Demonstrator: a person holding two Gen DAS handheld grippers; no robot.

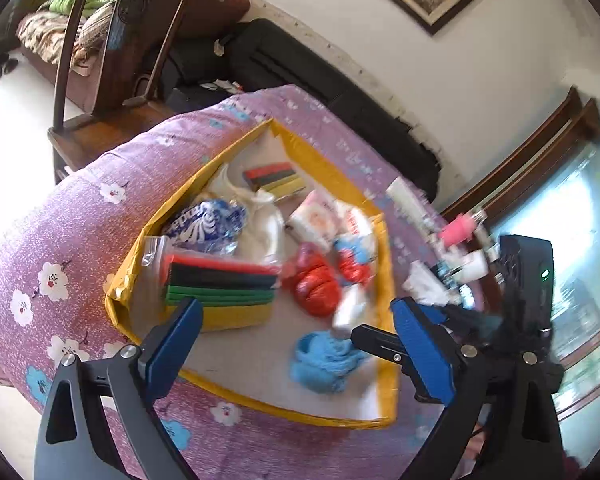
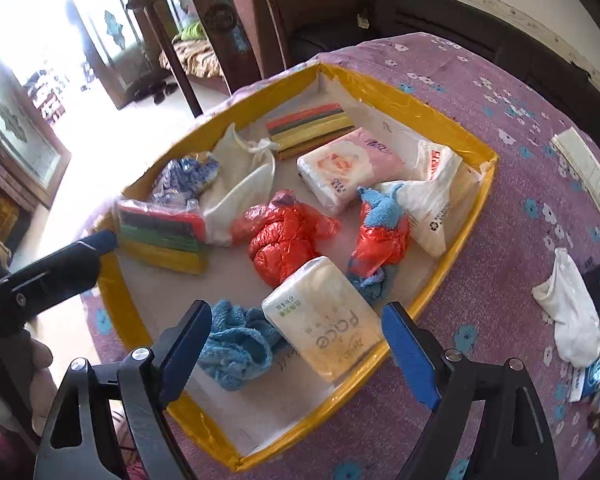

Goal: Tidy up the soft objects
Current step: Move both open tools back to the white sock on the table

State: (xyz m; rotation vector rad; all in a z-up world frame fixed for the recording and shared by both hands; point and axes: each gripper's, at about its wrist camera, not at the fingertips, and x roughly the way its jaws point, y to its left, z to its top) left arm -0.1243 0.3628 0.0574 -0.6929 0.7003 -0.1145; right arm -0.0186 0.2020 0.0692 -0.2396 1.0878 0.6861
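Both tongs stand wide open and hold nothing. The right tongs [image 2: 296, 344] hang over the near end of the tray [image 2: 452, 128], with a white tissue pack [image 2: 324, 320] lying between and beyond the blue pads, untouched by them as far as I can tell. The left tongs [image 1: 296, 344] hover by the tray's near-left corner, just short of a striped sponge stack [image 1: 220, 288] — again no contact.

Most of the soft things look already gathered in the tray: a blue knit cloth [image 2: 236, 344] at the near end, a red bag [image 2: 284, 236] in the middle, a second red bag with blue knit [image 2: 380, 220], a pink tissue pack [image 2: 352, 168], a white plastic bag [image 2: 436, 200], a cloth pouch [image 2: 244, 172], a blue-print bag [image 2: 184, 176] and a smaller sponge stack [image 2: 308, 124] at the far end.

What seems left lies on the desk's purple cloth [image 2: 500, 120] to the right, well apart from the tray — a white sock [image 2: 572, 312] and some small packets too blurred to name. I judge the task largely done, with those stragglers still to go in.
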